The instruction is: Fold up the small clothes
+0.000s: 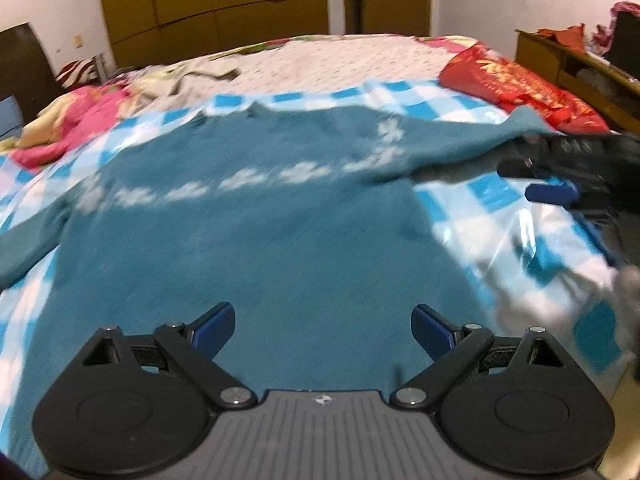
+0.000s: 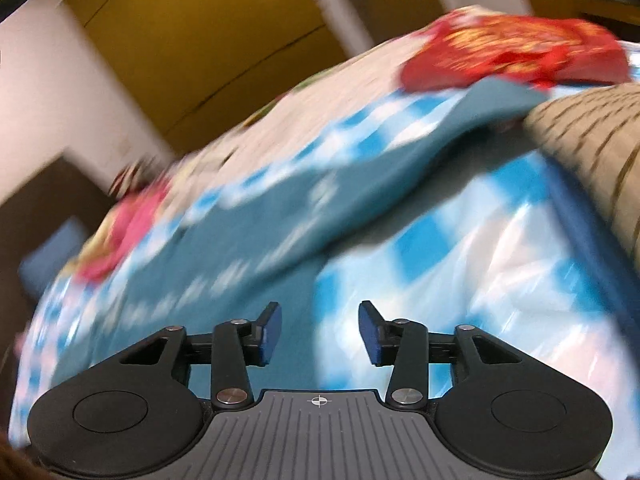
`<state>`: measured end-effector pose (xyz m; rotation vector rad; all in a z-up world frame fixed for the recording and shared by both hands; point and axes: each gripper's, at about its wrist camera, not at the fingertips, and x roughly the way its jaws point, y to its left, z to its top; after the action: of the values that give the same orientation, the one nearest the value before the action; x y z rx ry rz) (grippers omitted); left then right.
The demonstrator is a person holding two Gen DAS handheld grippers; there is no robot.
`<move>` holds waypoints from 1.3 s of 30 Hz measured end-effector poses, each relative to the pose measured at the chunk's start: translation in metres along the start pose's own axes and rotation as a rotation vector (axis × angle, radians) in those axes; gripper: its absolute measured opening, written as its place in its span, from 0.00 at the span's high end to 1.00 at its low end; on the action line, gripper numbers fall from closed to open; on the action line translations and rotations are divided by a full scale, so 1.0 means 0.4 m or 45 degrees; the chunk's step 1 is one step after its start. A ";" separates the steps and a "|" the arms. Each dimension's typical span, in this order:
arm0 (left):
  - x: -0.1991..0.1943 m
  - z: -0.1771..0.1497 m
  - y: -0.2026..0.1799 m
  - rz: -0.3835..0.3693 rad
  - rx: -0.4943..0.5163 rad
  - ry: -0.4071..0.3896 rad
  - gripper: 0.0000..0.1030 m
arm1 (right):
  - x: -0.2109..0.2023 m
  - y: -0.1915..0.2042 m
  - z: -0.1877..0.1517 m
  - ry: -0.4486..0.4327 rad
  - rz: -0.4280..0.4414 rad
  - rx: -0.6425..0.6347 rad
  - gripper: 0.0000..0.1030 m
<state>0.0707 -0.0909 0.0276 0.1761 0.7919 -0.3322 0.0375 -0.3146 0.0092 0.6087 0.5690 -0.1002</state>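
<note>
sweater (image 1: 256,248) on checked sheet (image 1: 492,196) | pillow (image 1: 524,84) behind-right

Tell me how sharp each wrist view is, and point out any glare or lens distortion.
Left wrist view: moderate motion blur; the white pattern on the teal knitted sweater smears, while the open left gripper is crisp. Fisheye bows the brown wardrobe; corners vignette dark. Right wrist view: heavier streaking, horizon tilted, open right gripper sharp; glare on the glossy blue-and-white checked sheet.
</note>
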 end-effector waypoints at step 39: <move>0.083 -0.076 0.258 0.083 -0.200 -0.114 0.00 | 0.461 0.609 -0.219 0.064 0.090 -1.341 0.85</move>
<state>0.1090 0.0065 -0.0141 0.0390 0.7184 -0.2139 0.2125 -0.0512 -0.0230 -0.3955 0.5623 0.2759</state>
